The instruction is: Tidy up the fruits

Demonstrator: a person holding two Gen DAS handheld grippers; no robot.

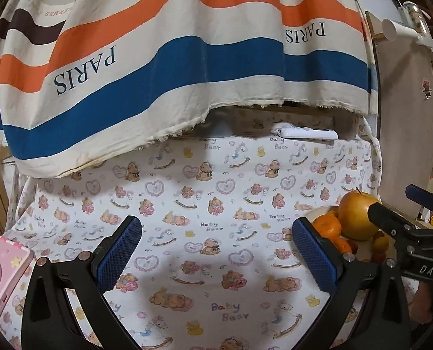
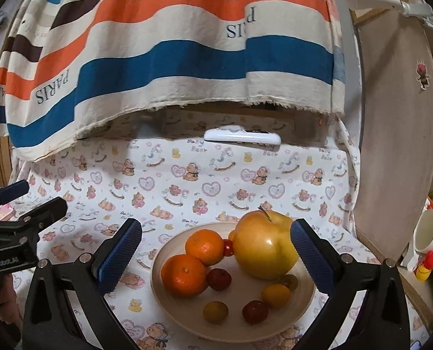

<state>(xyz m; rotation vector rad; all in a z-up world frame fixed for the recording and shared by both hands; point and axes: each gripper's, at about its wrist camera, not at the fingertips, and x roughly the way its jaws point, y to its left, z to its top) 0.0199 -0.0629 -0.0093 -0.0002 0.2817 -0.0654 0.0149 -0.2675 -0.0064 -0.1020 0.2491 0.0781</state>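
A pale wooden bowl (image 2: 169, 288) sits on the bear-print cloth and holds a large yellow apple (image 2: 263, 245), two tangerines (image 2: 184, 275), and several small red and yellow tomatoes (image 2: 218, 278). My right gripper (image 2: 216, 258) hovers open just in front of the bowl, its blue pads (image 2: 120, 258) wide apart with nothing pressed between them. In the left wrist view the apple (image 1: 356, 215) and the bowl (image 1: 318, 212) show at the right. My left gripper (image 1: 216, 255) is open over bare cloth, left of the bowl.
A striped "PARIS" cloth (image 2: 172, 58) hangs over the back. A white remote (image 2: 242, 137) lies at the far edge of the table. A pink box (image 1: 0, 274) sits at the left. A wooden board (image 2: 397, 134) and a white mug (image 2: 429, 233) stand at the right.
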